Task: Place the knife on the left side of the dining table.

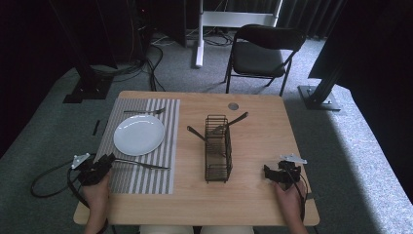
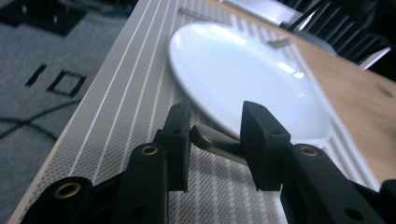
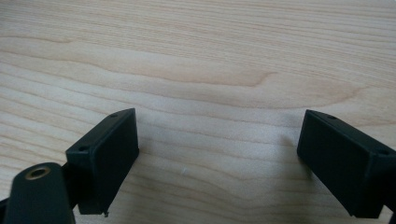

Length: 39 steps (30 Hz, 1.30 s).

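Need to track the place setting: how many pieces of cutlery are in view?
4: a fork beyond the plate, a knife in the left gripper, and two handles sticking from the wire caddy, which may hide more.

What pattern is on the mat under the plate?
The placemat has grey and white stripes, clearest in the high view.

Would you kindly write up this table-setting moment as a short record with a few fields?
left gripper: jaws around the handle of a knife, which lies on the placemat
right gripper: open, over bare table, holding nothing
plate: white, on the striped placemat, just beyond the knife
fork: on the placemat, on the far side of the plate
wire caddy: mid-table, with cutlery handles sticking out
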{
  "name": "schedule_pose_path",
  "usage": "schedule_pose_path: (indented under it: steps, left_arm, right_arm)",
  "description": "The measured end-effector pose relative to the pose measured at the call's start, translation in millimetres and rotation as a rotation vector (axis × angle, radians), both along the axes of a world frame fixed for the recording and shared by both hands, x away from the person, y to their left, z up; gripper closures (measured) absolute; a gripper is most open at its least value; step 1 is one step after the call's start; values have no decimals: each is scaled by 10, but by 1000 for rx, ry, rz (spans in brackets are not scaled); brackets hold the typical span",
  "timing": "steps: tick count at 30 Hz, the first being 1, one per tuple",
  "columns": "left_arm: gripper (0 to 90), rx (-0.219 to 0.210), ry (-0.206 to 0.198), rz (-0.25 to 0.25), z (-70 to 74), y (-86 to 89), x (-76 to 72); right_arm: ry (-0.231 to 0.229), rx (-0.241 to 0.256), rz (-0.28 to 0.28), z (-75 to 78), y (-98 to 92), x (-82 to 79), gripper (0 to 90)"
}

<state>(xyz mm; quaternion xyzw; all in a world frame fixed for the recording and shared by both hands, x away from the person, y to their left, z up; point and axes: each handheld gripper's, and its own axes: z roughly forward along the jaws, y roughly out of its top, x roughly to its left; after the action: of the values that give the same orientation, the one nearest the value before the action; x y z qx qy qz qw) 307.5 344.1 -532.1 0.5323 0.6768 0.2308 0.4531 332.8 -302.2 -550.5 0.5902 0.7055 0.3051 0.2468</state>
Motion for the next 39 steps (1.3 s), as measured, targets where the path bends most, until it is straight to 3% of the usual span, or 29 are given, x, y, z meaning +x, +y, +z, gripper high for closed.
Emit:
schedule_pose_path:
  steps: [1,6,8,11,13,19,21,26,30,35,39]
  left_arm:
    - [640,4,29,7,-23,2,28]
    - [629,36,60,5,-69,-1,81]
    - [629,68,106,0,-114,-3,127]
    - [632,75,100,6,-108,-2,123]
    - [632,104,101,12,-96,-11,126]
    - [550,114,149,-12,-120,-21,131]
    - [534,135,144,-12,-108,-31,113]
    - [484,116,136,-3,-107,-40,25]
    - [449,153,115,-2,-72,-91,-102]
    - [403,186,94,-40,-36,-188,-248]
    - [356,189,120,-81,-34,-264,-320]
  right_arm:
    - [0,0,0,0,0,0,117]
    - [0,0,0,0,0,0,117]
    - [0,0,0,0,0,0,117]
    - [0,0,0,0,0,0,118]
    - [0,0,0,0,0,0,117]
    - [0,0,0,0,0,0,118]
    - [0,0,0,0,0,0,118]
    - [0,0,0,0,0,0,118]
    - [0,0,0,0,0,0,118]
    - [0,0,0,0,0,0,118]
    - [0,0,0,0,0,0,118]
